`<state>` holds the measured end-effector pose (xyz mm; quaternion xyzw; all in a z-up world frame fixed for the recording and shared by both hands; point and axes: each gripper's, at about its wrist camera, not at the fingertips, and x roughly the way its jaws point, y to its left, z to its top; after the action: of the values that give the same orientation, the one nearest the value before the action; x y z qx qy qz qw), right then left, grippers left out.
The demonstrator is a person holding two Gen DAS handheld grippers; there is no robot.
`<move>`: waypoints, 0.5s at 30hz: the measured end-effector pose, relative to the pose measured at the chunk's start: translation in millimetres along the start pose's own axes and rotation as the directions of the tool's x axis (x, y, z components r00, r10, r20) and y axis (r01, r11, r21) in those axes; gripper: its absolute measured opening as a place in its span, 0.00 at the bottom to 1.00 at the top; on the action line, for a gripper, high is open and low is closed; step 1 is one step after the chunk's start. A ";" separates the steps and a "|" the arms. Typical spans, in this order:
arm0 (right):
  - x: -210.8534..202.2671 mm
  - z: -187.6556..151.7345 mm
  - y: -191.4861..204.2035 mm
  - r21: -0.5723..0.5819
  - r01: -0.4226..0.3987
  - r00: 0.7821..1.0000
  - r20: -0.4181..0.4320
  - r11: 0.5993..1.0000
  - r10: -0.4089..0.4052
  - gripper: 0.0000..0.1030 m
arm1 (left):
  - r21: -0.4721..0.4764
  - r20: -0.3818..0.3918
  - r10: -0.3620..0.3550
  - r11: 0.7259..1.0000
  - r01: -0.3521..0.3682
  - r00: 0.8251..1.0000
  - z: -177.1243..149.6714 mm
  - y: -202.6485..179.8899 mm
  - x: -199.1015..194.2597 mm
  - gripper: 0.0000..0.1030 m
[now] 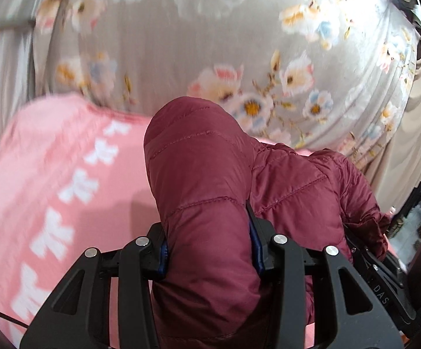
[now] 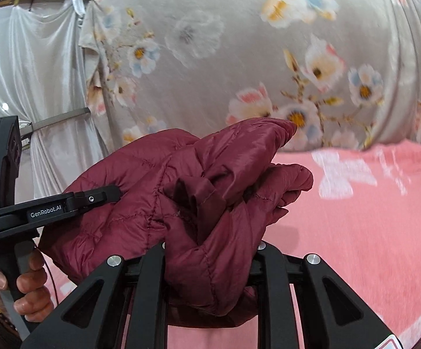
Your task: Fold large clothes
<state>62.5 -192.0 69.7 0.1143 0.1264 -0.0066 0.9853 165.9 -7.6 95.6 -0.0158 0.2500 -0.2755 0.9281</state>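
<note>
Over pink blanket (image 1: 50, 174): puffy quilted maroon jacket (image 1: 204, 174), both grippers clamped.

Bright, even light; curtain (image 1: 198, 29) and blanket (image 1: 50, 174) smear with motion blur, edges bow fisheye-round, corners go black.

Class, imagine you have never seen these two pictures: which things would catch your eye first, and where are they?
The maroon quilted jacket fills the centre of both views, bunched between the left gripper and the right gripper, both shut on it. Under it lies a pink blanket with white shapes. Behind hangs a grey flowered curtain.
</note>
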 end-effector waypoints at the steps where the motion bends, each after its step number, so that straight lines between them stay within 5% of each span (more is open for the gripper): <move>1: 4.6 4.4 4.5 -0.013 -0.001 1.000 0.017 1.000 0.001 0.17 | 0.010 0.018 0.008 1.000 -0.008 1.000 5.5 1.9 -0.7 0.39; 8: 53.2 30.8 28.9 -0.080 -0.010 0.993 0.120 0.997 0.020 0.17 | 0.063 0.137 0.052 0.996 -0.061 0.989 42.8 27.5 9.0 0.39; 15: 108.2 32.8 41.3 -0.129 0.011 0.992 0.128 0.992 0.006 0.17 | 0.079 0.177 0.079 0.992 -0.094 0.981 51.3 57.3 42.5 0.39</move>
<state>177.1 -157.5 82.7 0.0494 0.0631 -0.0069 0.9968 249.8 13.3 111.5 0.0118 0.1566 -0.2431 0.9572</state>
